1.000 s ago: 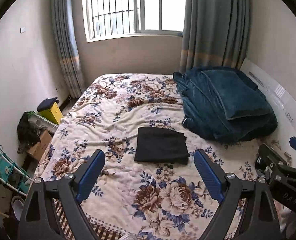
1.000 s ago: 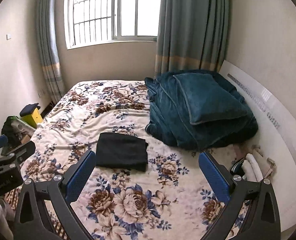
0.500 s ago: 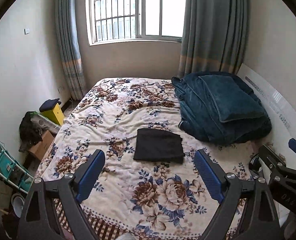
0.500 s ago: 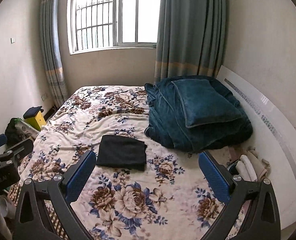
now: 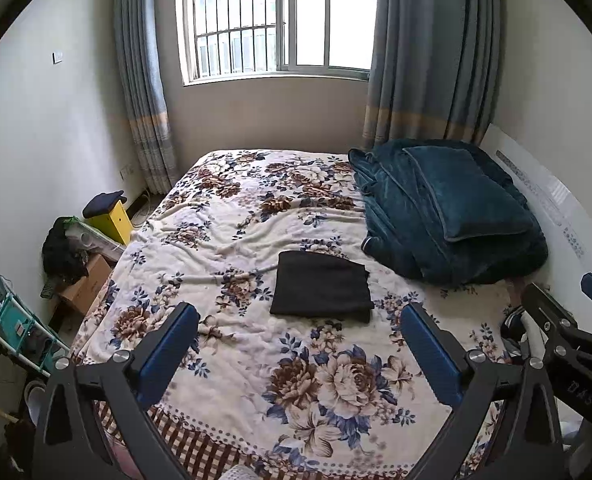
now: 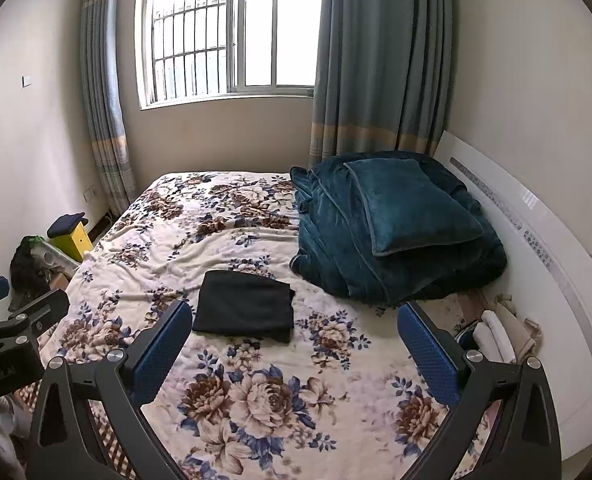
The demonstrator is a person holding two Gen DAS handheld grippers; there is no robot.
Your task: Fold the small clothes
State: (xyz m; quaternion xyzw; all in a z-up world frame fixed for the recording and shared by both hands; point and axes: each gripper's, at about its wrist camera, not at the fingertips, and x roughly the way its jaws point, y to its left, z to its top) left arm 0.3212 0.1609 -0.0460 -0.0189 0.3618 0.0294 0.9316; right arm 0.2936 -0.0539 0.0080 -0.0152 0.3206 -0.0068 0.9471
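Observation:
A black garment [image 5: 322, 286] [image 6: 245, 306] lies folded into a flat rectangle on the floral bedspread [image 5: 235, 216], near the middle of the bed. My left gripper [image 5: 298, 318] hovers above the near part of the bed, short of the garment. Its jaws are opening, with nothing between them. My right gripper [image 6: 294, 312] hangs beside it to the right, open and empty, also short of the garment. Each gripper shows at the edge of the other's view.
A teal quilt with a pillow [image 6: 392, 232] fills the bed's right side against the white headboard [image 6: 536, 240]. Light folded cloths [image 6: 496, 332] lie by the headboard. On the floor at left are a yellow box [image 5: 111, 220], a cardboard box [image 5: 87, 284] and a rack [image 5: 11, 324].
Both grippers have drawn back and up from the bed, so the black garment looks farther off. The left jaws stand a little wider. The garment has not moved.

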